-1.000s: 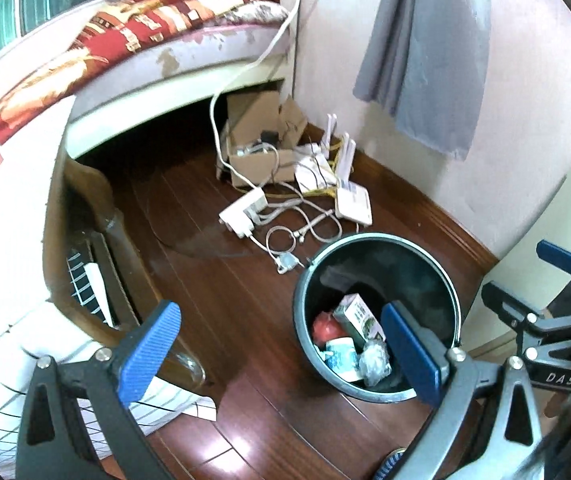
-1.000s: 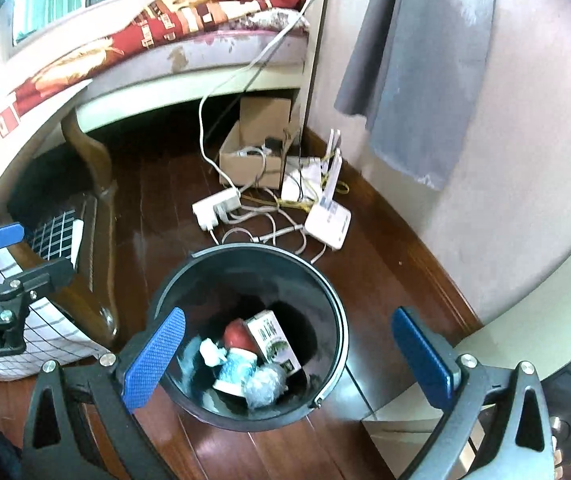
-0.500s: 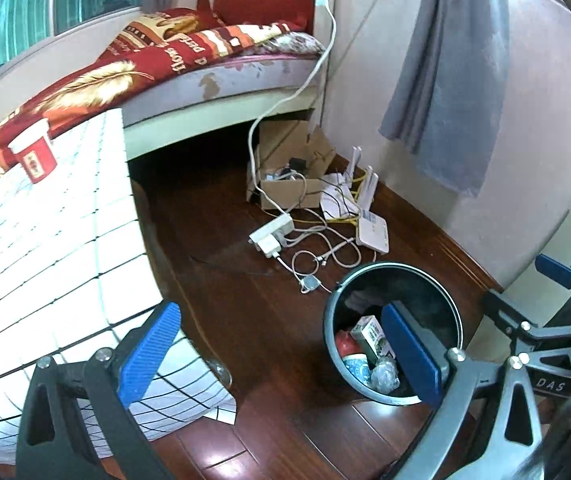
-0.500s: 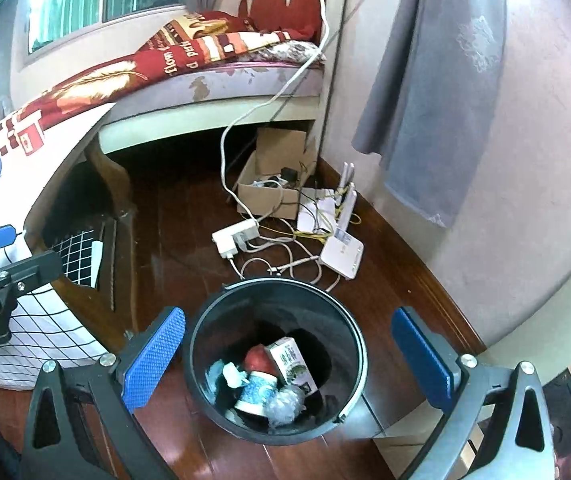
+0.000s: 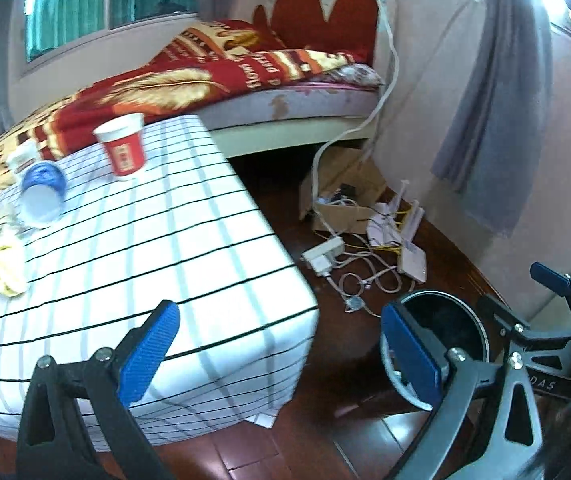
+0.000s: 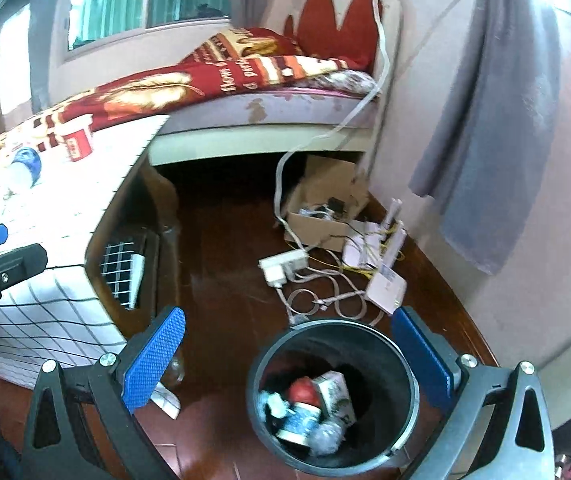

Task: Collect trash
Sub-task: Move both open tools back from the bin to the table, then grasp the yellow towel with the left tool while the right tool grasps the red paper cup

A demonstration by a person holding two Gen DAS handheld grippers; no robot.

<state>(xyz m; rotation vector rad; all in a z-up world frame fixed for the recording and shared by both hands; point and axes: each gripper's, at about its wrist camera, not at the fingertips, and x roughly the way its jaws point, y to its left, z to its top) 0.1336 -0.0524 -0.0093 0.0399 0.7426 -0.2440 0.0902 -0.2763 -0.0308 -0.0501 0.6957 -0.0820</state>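
Both tools are empty with their jaws spread wide. The left tool point(image 5: 277, 356) hangs over the near corner of the cloth-covered counter point(image 5: 189, 248), and the right tool point(image 6: 293, 360) sits above the black bin point(image 6: 405, 364) on the wooden floor.

The bin already holds some trash: a red-topped item, a small carton, a blue-and-white cup and a crumpled ball. More waits on the counter, well apart from either tool: a red paper cup point(image 5: 123, 146) standing upright near the far edge, a blue cup point(image 5: 41, 194) tipped on its side, and a yellowish wrapper point(image 5: 5, 264) next to something blue, though that left edge is too smeared to say what it is.

The red cup looks light and tall, so a pad coming in from the side would likely topple it or shove it off the far edge onto the bed. The blue cup can roll. The cloth hangs loose, and a finger catching it could drag everything along. Near the bin, cables point(image 6: 317, 292) and a power strip point(image 6: 285, 266) lie close by on the floor; a carry that drops short would land among them.
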